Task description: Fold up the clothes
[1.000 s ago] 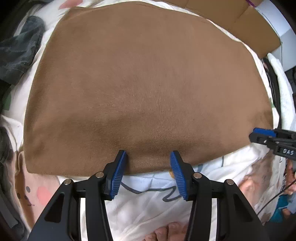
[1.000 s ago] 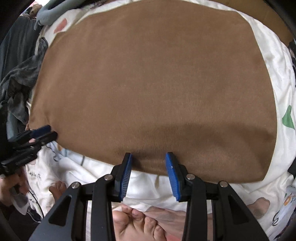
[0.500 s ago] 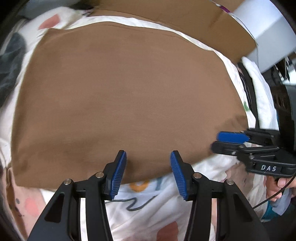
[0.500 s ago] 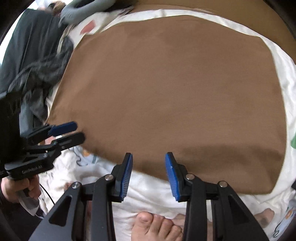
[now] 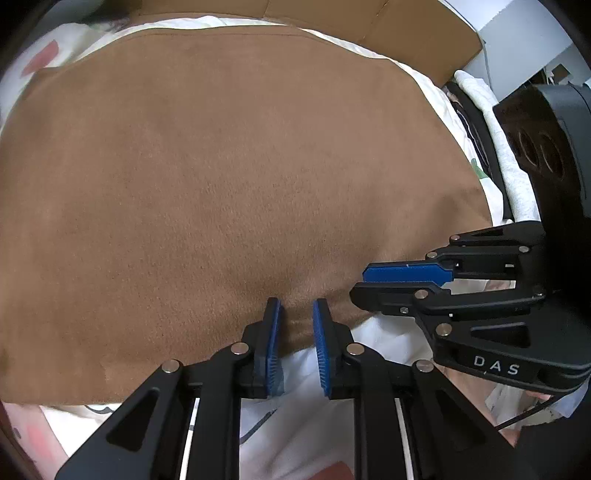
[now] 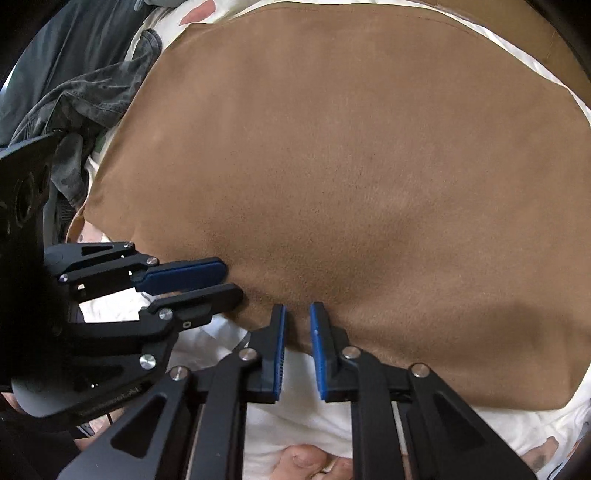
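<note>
A brown cloth [image 5: 229,177] lies spread flat on a white printed sheet [image 5: 306,424]; it also fills the right wrist view [image 6: 351,166]. My left gripper [image 5: 297,314] points down at its near edge. Its jaws are closing, and the blue pads pinch the hem between them. My right gripper [image 6: 297,314] is closing on the same edge, with cloth pinched between its pads. The two grippers sit close together. The right gripper [image 5: 358,284] shows at the left wrist view's right side. The left gripper [image 6: 232,280] shows at the left of the right wrist view.
Dark grey garments [image 6: 85,92] are heaped beyond the cloth's left side. Flattened cardboard [image 5: 369,22] lies past the far edge, and a white towel [image 5: 509,173] is at the right. A bare foot [image 6: 306,461] rests on the sheet just below the grippers.
Both grippers slid along the near edge toward each other and now nearly meet. Their jaws narrowed from wide apart to a pinch on the hem.
</note>
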### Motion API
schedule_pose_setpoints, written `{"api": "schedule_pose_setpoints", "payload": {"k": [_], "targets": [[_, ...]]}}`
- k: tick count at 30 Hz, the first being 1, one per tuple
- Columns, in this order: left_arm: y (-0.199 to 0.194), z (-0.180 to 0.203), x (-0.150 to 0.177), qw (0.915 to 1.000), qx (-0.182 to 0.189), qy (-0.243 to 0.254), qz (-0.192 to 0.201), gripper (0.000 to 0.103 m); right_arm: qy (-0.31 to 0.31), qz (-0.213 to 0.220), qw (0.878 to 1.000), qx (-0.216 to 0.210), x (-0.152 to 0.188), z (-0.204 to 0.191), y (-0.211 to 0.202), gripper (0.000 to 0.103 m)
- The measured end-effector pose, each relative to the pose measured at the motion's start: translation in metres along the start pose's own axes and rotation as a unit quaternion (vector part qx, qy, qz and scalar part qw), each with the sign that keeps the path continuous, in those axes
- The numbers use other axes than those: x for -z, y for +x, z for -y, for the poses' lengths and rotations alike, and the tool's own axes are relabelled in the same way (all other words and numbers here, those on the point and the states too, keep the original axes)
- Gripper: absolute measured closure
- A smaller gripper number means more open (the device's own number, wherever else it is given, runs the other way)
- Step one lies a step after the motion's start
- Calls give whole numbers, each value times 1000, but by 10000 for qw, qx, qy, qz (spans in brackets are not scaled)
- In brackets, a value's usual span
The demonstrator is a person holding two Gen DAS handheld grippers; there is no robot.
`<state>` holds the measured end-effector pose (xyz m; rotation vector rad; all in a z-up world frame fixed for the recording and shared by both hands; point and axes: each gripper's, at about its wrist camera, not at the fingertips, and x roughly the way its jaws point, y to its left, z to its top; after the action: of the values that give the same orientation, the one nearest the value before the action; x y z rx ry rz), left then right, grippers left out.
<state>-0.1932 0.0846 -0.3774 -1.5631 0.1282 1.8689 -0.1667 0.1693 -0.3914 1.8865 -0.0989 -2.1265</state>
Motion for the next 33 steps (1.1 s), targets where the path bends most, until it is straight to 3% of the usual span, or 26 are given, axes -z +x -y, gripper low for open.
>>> {"api": "schedule_pose_setpoints", "payload": {"k": [8,13,18,26,33], "targets": [[-26,-3,7,9996,176,-154,150,85,-84,157,9995,-274,7,4,-23,90],[-15,-20,15,9994,-26,-339,-8,85,-135,45,9996,-224,12,2,-7,90],[-26,-34,20,9993,-57,-372,77,85,36,33,9999,-113,17,17,-9,90],[-54,-101,40,9907,-492,-1244,262,85,593,58,9982,2,30,53,-20,90],[-75,-143,57,9812,-594,-1788,421,85,1066,184,9941,-21,46,86,-35,90]]}}
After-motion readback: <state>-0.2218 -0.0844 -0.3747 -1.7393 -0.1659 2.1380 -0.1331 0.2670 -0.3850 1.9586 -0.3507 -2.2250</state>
